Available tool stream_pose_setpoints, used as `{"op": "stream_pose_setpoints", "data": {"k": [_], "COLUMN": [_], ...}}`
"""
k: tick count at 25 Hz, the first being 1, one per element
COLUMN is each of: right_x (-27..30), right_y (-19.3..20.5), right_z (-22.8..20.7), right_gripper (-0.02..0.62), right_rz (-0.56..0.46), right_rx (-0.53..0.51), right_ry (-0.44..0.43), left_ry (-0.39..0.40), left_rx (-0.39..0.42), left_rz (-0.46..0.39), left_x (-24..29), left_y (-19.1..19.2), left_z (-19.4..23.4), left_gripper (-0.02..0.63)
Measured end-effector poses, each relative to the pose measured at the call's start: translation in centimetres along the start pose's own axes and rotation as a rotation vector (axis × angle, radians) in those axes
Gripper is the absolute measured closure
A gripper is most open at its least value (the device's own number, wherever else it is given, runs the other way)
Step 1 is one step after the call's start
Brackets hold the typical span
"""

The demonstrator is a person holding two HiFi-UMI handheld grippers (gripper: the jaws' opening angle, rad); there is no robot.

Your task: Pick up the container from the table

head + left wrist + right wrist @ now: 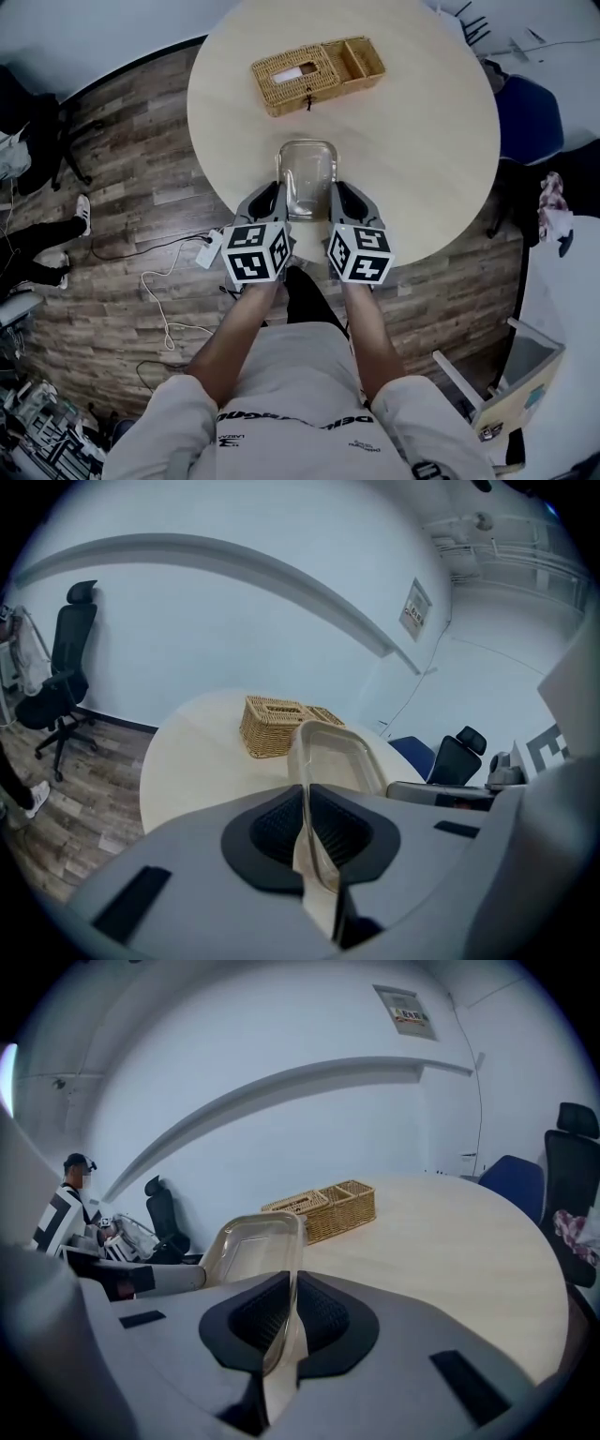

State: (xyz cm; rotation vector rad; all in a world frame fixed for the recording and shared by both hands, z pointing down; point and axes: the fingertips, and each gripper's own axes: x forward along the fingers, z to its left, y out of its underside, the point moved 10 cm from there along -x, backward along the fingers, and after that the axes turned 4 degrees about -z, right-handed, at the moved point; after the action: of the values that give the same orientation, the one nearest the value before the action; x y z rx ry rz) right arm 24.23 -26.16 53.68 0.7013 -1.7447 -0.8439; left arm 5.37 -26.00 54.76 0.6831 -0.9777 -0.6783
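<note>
A clear rectangular plastic container (pixel 307 174) sits at the near edge of the round pale table (pixel 422 141). My left gripper (pixel 278 201) is shut on the container's left wall, and my right gripper (pixel 334 201) is shut on its right wall. In the left gripper view the thin clear rim (pixel 309 803) runs between the dark pads (pixel 277 825). In the right gripper view the container (pixel 251 1251) rises ahead of my jaws, its wall pinched between the pads (pixel 319 1314). Whether it rests on the table or is lifted I cannot tell.
A wicker basket (pixel 317 73) with compartments stands at the table's far side. Cables and a power strip (pixel 207 251) lie on the wood floor at the left. A blue chair (pixel 530 117) stands at the right, black office chairs (pixel 58 677) and a person (pixel 64 1215) further off.
</note>
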Motion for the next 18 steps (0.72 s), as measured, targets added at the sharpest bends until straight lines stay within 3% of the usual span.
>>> {"op": "stream_pose_setpoints", "data": {"k": [18], "right_x": [-15.2], "right_y": [-4.6], "right_z": [8.5], "right_gripper": [0.540], "right_rz": [-0.276], "right_rx": [-0.016], "right_ry": [0.085], "left_ry": [0.182], "left_rx": [0.154], "left_rz": [-0.189], "left_x": [-14.5], "left_y": [-6.4], "left_z": [-4.0], "left_gripper": [0.568]}}
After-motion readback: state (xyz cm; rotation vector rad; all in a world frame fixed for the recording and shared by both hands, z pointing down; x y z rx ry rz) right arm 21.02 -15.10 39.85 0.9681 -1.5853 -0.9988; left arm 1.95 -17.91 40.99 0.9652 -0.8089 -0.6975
